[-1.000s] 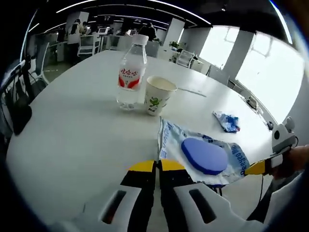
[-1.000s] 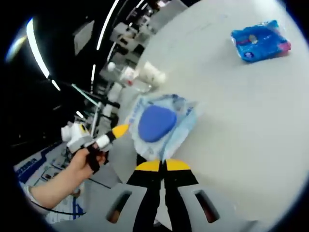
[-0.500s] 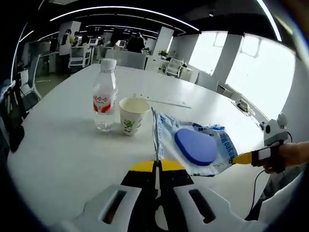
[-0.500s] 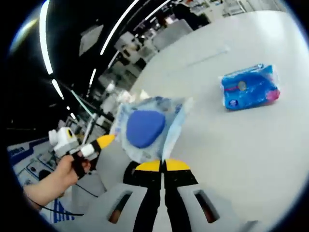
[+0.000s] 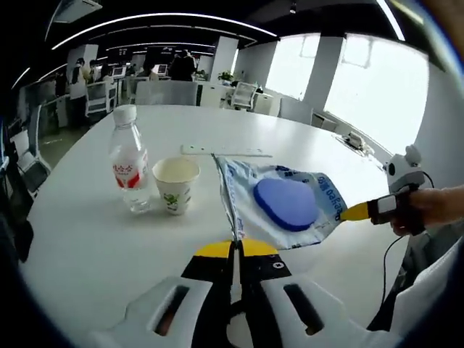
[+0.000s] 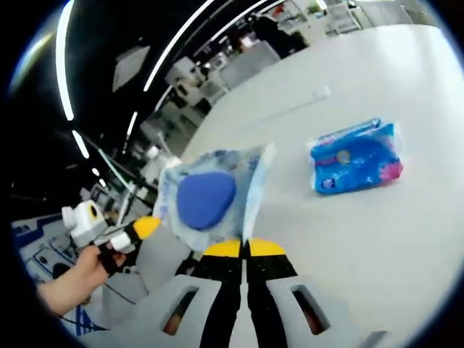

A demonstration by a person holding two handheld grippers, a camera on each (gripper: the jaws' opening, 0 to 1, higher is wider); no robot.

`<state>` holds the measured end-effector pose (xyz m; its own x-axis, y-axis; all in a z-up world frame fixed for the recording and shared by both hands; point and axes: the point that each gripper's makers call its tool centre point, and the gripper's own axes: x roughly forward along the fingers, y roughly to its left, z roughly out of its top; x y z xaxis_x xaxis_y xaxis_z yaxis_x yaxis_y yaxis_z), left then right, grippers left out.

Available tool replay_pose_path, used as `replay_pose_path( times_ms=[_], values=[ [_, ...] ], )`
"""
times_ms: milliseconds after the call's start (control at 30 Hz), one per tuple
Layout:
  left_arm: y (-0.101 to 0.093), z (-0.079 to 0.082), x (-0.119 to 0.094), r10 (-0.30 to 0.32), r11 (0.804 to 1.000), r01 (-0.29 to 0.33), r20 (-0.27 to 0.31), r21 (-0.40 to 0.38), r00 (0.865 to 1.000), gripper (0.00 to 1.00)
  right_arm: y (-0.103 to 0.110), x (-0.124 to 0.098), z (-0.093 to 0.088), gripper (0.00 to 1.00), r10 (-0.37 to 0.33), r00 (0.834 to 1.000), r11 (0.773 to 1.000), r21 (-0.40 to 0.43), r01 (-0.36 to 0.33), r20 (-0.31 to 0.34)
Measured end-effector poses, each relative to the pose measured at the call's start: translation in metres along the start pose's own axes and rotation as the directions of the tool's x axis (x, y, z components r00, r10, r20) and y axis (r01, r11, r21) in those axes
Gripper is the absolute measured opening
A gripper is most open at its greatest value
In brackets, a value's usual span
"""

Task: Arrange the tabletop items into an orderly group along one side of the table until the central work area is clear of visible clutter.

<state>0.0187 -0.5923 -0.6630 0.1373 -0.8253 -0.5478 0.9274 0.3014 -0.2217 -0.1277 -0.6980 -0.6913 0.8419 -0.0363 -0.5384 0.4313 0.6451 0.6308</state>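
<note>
A clear plastic bag [image 5: 250, 181] with blue print and a blue oval pad [image 5: 285, 205] inside hangs stretched above the white table [image 5: 87, 239]. My left gripper [image 5: 235, 249] is shut on its near edge. My right gripper [image 5: 355, 212], held in a hand, pinches the opposite corner. In the right gripper view the same bag [image 6: 206, 199] stands above my shut right gripper [image 6: 245, 249], with the left gripper [image 6: 145, 226] at its left corner. A water bottle [image 5: 128, 170] and a paper cup [image 5: 176, 185] stand side by side on the table.
A blue packet [image 6: 355, 156] lies flat on the table [image 6: 377, 232]. A long ruler [image 5: 226, 151] lies beyond the cup, also seen as the ruler [image 6: 290, 105] past the packet. Office chairs and desks stand behind the table.
Both grippers have carried the bag up off the table and hold it higher. Both cameras moved with it, so bottle, cup and blue packet sit differently in the views.
</note>
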Motion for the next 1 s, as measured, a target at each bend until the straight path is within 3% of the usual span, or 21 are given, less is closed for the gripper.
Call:
replay_pose_path(
  times_ms=[167,333,433,667,767,1000],
  values=[
    [-0.003,0.003,0.011,-0.008,0.998,0.010,-0.037,0.063,0.999,0.00,-0.008,0.004,0.013,0.00,-0.018,1.000,1.000,0.003,0.018,0.017],
    [-0.004,0.008,0.027,-0.016,0.991,0.026,-0.074,0.129,0.997,0.00,-0.018,0.010,0.028,0.00,-0.043,0.999,0.998,-0.050,0.044,0.018],
    [-0.003,0.010,0.041,-0.025,0.992,0.038,-0.105,0.123,0.994,0.00,-0.026,0.014,0.038,0.00,-0.077,0.997,0.987,-0.140,0.079,0.020],
    [0.004,0.004,0.068,-0.010,0.985,0.042,-0.187,0.166,0.982,0.00,-0.037,0.031,0.049,0.00,-0.131,0.991,0.965,-0.230,0.124,-0.013],
    [0.009,-0.006,0.077,-0.003,0.981,0.050,-0.241,0.190,0.971,0.00,-0.040,0.039,0.054,0.00,-0.136,0.991,0.957,-0.260,0.128,-0.015],
    [0.017,-0.010,0.089,-0.002,0.985,0.048,-0.264,0.167,0.965,0.00,-0.055,0.057,0.052,0.00,-0.176,0.982,0.942,-0.301,0.149,-0.063]
  ],
)
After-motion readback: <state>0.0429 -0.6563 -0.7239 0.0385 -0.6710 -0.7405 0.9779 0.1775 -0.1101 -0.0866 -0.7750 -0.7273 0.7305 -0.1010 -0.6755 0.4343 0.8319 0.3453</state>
